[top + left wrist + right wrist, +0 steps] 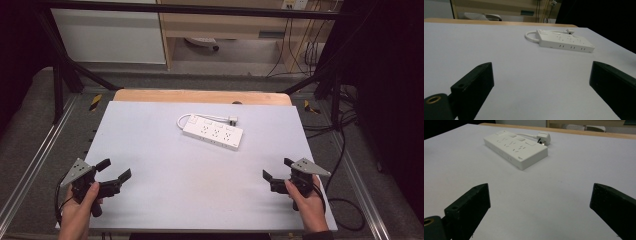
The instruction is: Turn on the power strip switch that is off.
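A white power strip [213,132] lies flat on the pale grey table [165,180], toward the far middle of it, with its short white cord [186,118] looped off one end and the plug [232,120] resting on the table just behind the strip's far edge. Well short of the strip, on the near side and off to its left, the left gripper [116,169] is held in the person's left hand [80,212] with its jaws spread wide and nothing between them. Equally far from the strip on its near right, the right gripper [278,169] sits in the right hand [309,207], jaws also wide apart and empty. Both grippers point inward, toward the strip, and neither touches it.
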`<move>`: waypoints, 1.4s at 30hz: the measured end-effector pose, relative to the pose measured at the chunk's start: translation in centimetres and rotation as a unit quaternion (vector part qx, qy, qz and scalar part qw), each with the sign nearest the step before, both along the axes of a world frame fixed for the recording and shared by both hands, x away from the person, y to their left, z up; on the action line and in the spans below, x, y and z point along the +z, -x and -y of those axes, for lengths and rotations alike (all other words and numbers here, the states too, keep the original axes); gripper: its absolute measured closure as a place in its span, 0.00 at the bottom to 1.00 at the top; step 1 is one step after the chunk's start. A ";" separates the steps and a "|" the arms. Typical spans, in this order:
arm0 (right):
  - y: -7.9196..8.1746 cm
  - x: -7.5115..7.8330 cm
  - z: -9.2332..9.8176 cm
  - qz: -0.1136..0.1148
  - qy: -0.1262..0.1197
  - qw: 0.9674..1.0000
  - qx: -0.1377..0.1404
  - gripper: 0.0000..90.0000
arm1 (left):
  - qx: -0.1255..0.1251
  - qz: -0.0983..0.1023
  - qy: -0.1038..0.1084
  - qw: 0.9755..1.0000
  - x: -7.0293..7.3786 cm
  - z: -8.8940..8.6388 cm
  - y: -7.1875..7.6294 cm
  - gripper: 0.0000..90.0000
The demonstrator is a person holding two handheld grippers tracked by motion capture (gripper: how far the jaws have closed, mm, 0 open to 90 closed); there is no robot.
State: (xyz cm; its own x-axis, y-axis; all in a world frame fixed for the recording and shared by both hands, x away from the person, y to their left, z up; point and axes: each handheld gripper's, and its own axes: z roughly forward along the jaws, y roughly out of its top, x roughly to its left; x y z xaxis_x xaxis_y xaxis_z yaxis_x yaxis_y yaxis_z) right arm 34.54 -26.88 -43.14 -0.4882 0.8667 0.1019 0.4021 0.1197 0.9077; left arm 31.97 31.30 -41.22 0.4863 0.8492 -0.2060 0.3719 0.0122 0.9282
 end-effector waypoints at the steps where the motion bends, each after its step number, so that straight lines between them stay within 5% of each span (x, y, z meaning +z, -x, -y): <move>1: 0.0 0.0 0.0 -0.001 0.000 1.000 0.000 0.04 | -0.002 -0.003 0.000 1.000 0.0 0.0 0.0 0.07; 11: 0.2 0.3 0.1 -0.001 -0.012 1.000 -0.008 0.04 | -0.018 -0.001 -0.013 1.000 -0.2 1.0 -0.3 0.06; 21: 0.4 0.7 -0.2 -0.026 -0.020 0.999 -0.001 0.04 | -0.020 -0.038 -0.012 0.999 -1.2 1.2 -1.7 0.07; 27: 0.3 0.7 -0.7 -0.040 -0.003 0.999 0.007 0.04 | -0.005 -0.052 -0.029 0.998 -1.5 0.9 -1.7 0.08; 38: -0.3 1.3 -1.5 -0.052 0.023 0.998 0.029 0.05 | -0.021 -0.065 -0.056 0.996 -2.1 1.8 -1.5 0.08; 42: -0.7 1.5 -1.7 -0.052 0.015 0.998 0.026 0.05 | -0.035 -0.068 -0.062 0.995 -2.2 2.2 -1.4 0.08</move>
State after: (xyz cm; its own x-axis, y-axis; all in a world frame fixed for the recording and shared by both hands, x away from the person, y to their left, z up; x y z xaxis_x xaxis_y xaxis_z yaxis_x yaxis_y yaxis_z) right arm 35.27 -25.21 -41.59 -0.5215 0.8435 0.1286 0.4864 0.1700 0.8571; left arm 33.41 29.10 -43.39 0.5191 0.8376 -0.1704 0.4903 -0.1285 0.8620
